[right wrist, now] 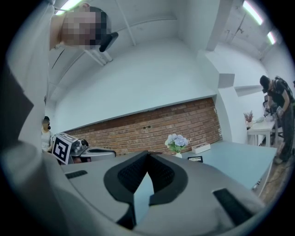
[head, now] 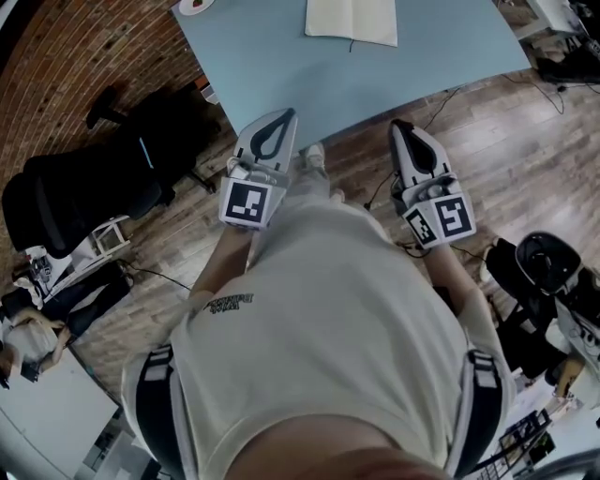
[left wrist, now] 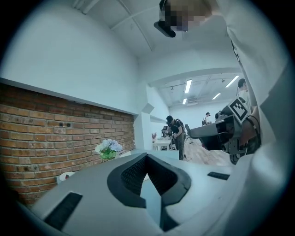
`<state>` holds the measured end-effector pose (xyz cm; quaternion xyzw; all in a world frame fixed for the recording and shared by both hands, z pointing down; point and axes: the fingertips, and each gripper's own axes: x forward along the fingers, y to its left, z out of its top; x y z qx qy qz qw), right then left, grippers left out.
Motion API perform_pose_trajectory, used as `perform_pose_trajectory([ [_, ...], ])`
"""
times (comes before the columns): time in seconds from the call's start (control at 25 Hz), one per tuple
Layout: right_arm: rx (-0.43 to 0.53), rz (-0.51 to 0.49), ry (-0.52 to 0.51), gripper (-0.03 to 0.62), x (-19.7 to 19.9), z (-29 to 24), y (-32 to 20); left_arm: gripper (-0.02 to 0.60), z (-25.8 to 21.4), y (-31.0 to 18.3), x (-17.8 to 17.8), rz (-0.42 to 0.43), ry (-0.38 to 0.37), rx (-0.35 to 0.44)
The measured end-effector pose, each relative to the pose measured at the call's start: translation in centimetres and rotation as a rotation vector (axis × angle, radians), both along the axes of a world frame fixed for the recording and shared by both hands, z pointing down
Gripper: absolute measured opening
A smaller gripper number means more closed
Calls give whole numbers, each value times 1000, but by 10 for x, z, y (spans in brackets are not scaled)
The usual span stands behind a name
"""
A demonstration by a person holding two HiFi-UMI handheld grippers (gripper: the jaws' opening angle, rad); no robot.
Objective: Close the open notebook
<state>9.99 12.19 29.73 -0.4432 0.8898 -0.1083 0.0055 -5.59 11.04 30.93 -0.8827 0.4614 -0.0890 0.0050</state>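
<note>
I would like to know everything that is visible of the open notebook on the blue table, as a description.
The notebook lies open and flat on the light blue table, near its far side, and the picture's top edge cuts it off. Two pale cream pages show, apparently blank paper, with a centre fold between them. A short dark strip, perhaps a ribbon marker, sticks out at the near end of the fold. Only the table touches it; the left gripper and the right gripper are well short of it.

A pale blue table (head: 281,56) stands on wooden floor (head: 525,159) beside a brick wall (head: 84,56), black office chair (head: 84,192) near.
</note>
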Motion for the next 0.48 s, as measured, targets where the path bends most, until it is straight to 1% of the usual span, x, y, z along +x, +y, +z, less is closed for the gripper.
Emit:
perform_pose_trajectory([
  [0.12,3,-14,5,2,-6,-3,-21,12,-1,-21,-2,5,15,-8],
  [0.24,31,-43,25,2,-24,-11,-37,12,-1,-40,-8,13,23,-12],
  [0.48,-3,-44,32,2,-36,-2,-67,12,6,-72,-18,13,32,-26],
])
